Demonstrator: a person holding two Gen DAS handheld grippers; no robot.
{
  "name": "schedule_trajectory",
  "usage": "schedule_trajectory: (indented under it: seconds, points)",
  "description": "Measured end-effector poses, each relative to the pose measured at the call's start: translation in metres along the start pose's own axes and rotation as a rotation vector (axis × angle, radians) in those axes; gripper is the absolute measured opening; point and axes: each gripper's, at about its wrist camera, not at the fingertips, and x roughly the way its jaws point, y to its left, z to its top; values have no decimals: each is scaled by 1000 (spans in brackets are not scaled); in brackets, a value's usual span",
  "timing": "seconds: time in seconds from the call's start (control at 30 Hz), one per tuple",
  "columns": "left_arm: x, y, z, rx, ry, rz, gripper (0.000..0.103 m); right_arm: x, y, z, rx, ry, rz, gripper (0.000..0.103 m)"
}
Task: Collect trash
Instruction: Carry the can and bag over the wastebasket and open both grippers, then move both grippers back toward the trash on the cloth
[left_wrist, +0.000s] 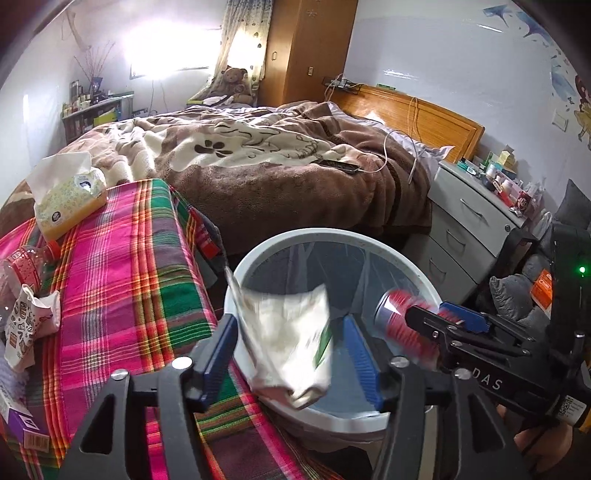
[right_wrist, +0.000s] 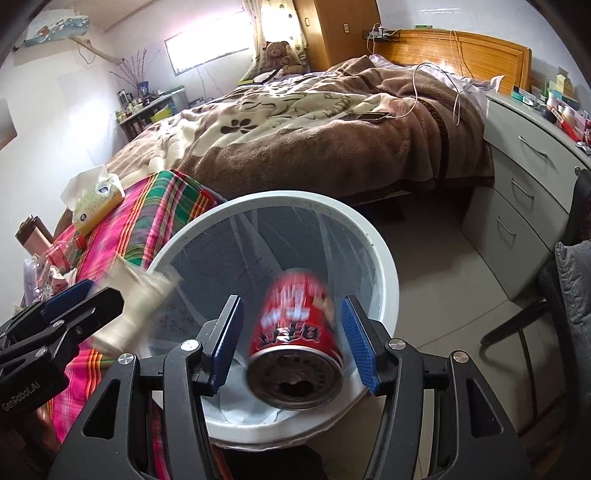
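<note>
A white round bin (left_wrist: 332, 236) with a clear liner stands beside the plaid-covered table (left_wrist: 122, 266). Over its near rim, a crumpled white paper cup (left_wrist: 291, 339) hangs blurred between the blue pads of my left gripper (left_wrist: 290, 332), with gaps on both sides. A red drink can (right_wrist: 295, 332), also blurred, sits over the bin (right_wrist: 280, 195) between the pads of my right gripper (right_wrist: 291, 306) without touching either. Each gripper shows in the other's view: the right gripper (left_wrist: 436, 314) with the can (left_wrist: 399, 325), the left gripper (right_wrist: 85, 291) with the cup (right_wrist: 136, 299).
On the table lie a plastic bottle (left_wrist: 26, 262), a crumpled patterned wrapper (left_wrist: 29, 325), a purple box (left_wrist: 22, 424) and a tissue pack (left_wrist: 70, 199). A bed (left_wrist: 277, 166) fills the back. A grey drawer unit (right_wrist: 524, 177) and a chair (right_wrist: 565, 295) stand to the right.
</note>
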Motion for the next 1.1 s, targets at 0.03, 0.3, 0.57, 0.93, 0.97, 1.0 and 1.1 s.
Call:
schedule_trajectory:
  seconds: [0.03,0.3,0.57,0.93,0.97,1.0,1.1]
  points:
    - [0,2,0,-5,0,-1,64,-1,0,0,0,-3,-9,67]
    - [-15,13,-3,-25,-23,16,66,-9,5,2,-3,-32,-18,69]
    - [-48,31,-10,-51,-68,59,66,-27,23,1,-14,-96,16,69]
    - [-98,69,-28,-99,-131,142,66,-42,66,-11,-89,-169,101,69]
    - [-101,74,-30,-105,-135,150,66,-42,70,-12,-97,-165,110,69]
    - [-105,78,-31,-112,-135,158,66,-42,75,-13,-108,-164,119,69]
    - [-116,96,-39,-133,-143,188,66,-42,91,-18,-139,-166,145,69]
